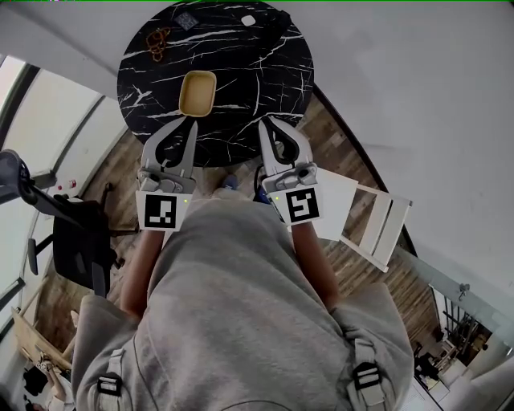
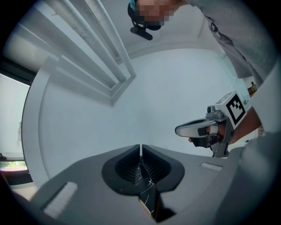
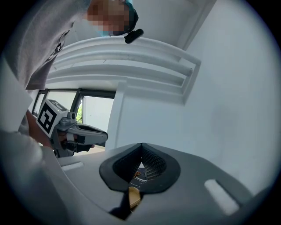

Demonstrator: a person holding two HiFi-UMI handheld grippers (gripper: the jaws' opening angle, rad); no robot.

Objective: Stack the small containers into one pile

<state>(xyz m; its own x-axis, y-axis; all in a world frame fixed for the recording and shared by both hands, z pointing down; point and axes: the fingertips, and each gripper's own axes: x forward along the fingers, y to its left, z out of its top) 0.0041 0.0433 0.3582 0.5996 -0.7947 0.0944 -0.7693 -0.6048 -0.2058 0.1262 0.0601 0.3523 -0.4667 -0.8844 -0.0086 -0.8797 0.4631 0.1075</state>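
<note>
A tan rounded-square container [image 1: 197, 92] sits on the round black marble table [image 1: 265, 72], slightly left of its middle. Whether it is one container or a pile I cannot tell from above. My left gripper [image 1: 190, 123] hovers just this side of it, jaws shut and empty. My right gripper [image 1: 263, 122] hangs to the right over the table's near edge, also shut with nothing held. In the left gripper view the jaws [image 2: 140, 147] meet, with a sliver of marble below. The right gripper view shows closed jaws [image 3: 141, 145] and a bit of the tan container [image 3: 133, 197] beneath.
A brown beaded item [image 1: 157, 42], a dark patterned square [image 1: 186, 19] and a small white object [image 1: 248, 20] lie at the table's far side. A white chair [image 1: 361, 217] stands on the right, a dark wheeled stand [image 1: 76, 241] on the left. White walls surround.
</note>
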